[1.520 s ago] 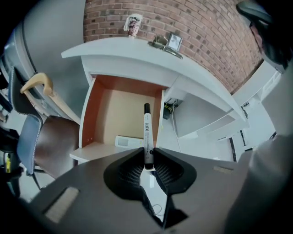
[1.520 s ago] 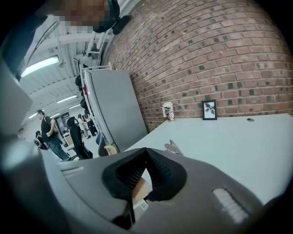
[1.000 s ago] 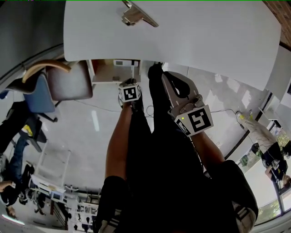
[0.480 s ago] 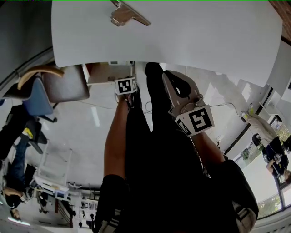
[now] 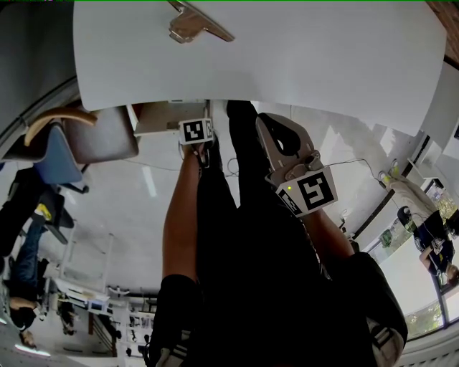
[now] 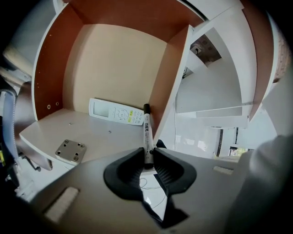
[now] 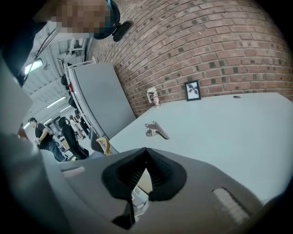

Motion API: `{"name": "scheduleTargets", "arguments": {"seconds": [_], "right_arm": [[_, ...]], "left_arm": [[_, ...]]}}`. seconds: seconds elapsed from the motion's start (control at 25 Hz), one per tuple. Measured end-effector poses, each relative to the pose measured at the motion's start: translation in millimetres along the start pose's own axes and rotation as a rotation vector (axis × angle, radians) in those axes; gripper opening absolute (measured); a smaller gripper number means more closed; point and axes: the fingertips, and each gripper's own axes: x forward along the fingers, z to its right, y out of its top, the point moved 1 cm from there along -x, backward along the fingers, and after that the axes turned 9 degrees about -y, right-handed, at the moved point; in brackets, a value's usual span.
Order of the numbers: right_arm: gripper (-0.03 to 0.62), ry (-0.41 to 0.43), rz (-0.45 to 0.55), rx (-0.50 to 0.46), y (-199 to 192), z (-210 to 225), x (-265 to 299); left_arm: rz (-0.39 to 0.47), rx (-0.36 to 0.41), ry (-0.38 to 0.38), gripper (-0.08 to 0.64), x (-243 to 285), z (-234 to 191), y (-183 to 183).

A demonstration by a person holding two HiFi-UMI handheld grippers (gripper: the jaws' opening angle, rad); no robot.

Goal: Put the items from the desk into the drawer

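Note:
My left gripper [image 6: 147,157] is shut on a black-and-white marker pen [image 6: 146,133], whose tip reaches into the open wooden drawer [image 6: 114,59]. A white remote control [image 6: 116,112] lies on the drawer floor near the back. In the head view the left gripper's marker cube [image 5: 195,130] sits at the drawer [image 5: 161,116], just under the white desk's [image 5: 323,57] front edge. A metal stapler-like item [image 5: 190,21] lies on the desk, and the right gripper view shows this metal item [image 7: 154,130] too. My right gripper [image 7: 145,153] is shut on nothing, held below the desk edge.
A small metal plate [image 6: 71,151] is screwed to the drawer floor. A framed picture [image 7: 193,90] and a cup [image 7: 152,97] stand at the desk's far edge by a brick wall. A chair [image 5: 79,136] stands left of the drawer. White shelving [image 6: 215,87] is to the right.
My left gripper has moved forward with the marker, up to the drawer under the desk edge. The right gripper has stayed where it was.

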Motion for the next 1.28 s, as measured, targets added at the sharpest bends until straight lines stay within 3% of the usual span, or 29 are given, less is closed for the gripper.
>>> {"name": "scheduleTargets", "arguments": {"seconds": [0.2, 0.68, 0.96, 1.04, 1.28], "right_arm": [[0.005, -0.001, -0.004, 0.002, -2, 0, -1], [0.005, 0.001, -0.004, -0.007, -7, -7, -8], [0.005, 0.011, 0.018, -0.039, -2, -17, -16], [0.005, 0.015, 0.027, -0.054, 2, -23, -21], [0.005, 0.019, 0.080, -0.091, 24, -45, -40]], "left_arm": [[0.006, -0.033, -0.035, 0.091, 5, 6, 0], [0.039, -0.029, -0.013, 0.103, -3, 1, -1], [0.081, -0.011, -0.037, 0.061, -21, 8, -6], [0.097, -0.005, -0.045, 0.017, -31, 13, -10], [0.218, 0.058, -0.085, 0.017, -83, 37, -12]]}}
